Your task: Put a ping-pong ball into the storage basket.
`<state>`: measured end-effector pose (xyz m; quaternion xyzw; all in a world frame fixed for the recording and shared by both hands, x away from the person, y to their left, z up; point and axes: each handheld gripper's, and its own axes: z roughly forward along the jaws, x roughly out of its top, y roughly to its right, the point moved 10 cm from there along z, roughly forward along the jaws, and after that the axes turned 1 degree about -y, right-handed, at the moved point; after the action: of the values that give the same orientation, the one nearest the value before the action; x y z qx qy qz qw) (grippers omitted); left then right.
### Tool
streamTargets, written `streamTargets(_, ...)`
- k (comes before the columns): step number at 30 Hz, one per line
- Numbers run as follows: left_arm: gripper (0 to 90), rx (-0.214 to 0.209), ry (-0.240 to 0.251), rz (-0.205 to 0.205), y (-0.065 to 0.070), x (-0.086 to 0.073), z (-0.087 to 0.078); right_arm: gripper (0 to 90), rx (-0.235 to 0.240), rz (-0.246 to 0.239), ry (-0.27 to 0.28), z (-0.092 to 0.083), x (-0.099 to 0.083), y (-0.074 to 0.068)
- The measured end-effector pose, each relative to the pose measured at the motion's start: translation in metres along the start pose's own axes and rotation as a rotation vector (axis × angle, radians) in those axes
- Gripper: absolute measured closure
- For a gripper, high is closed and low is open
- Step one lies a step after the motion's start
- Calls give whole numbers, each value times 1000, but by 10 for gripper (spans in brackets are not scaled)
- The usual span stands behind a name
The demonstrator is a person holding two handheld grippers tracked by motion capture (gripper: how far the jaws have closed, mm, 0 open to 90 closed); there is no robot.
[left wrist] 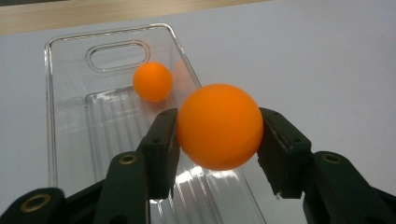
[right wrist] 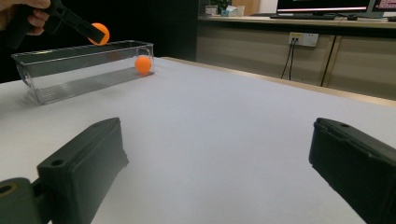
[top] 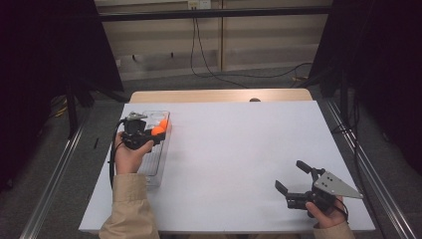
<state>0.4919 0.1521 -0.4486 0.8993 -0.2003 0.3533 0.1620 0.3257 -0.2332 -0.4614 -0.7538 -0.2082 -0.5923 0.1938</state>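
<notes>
My left gripper (top: 155, 134) is shut on an orange ball (left wrist: 219, 126), which it holds above a clear plastic bin (left wrist: 70, 135) at the table's left side. A second orange ball (left wrist: 152, 81) lies inside the bin near its far end, by the handle cut-out. In the right gripper view the held ball (right wrist: 100, 33) hangs over the bin's rim (right wrist: 84, 50) and the second ball (right wrist: 143, 64) rests on the bin's floor. My right gripper (top: 291, 178) stands open low over the white table near the front right corner, with nothing between its jaws.
The white table (top: 239, 149) stretches wide between the two grippers. A wooden strip (top: 219, 95) runs along its far edge. Cables (top: 209, 69) lie on the floor beyond, and dark curtains stand at both sides.
</notes>
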Motion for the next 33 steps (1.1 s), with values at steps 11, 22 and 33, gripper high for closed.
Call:
streamTargets(11, 508, 33, 3, -3, -6, -2, -1, 28, 1, 2, 1, 0, 0, 0)
streamTargets(22, 508, 45, -2, -14, -11, -5, -1, 27, 0, 2, 2, 0, 0, 0)
streamTargets(33, 507, 71, -15, -23, -19, -10, 2, 28, 1, 0, 2, 0, 0, 0)
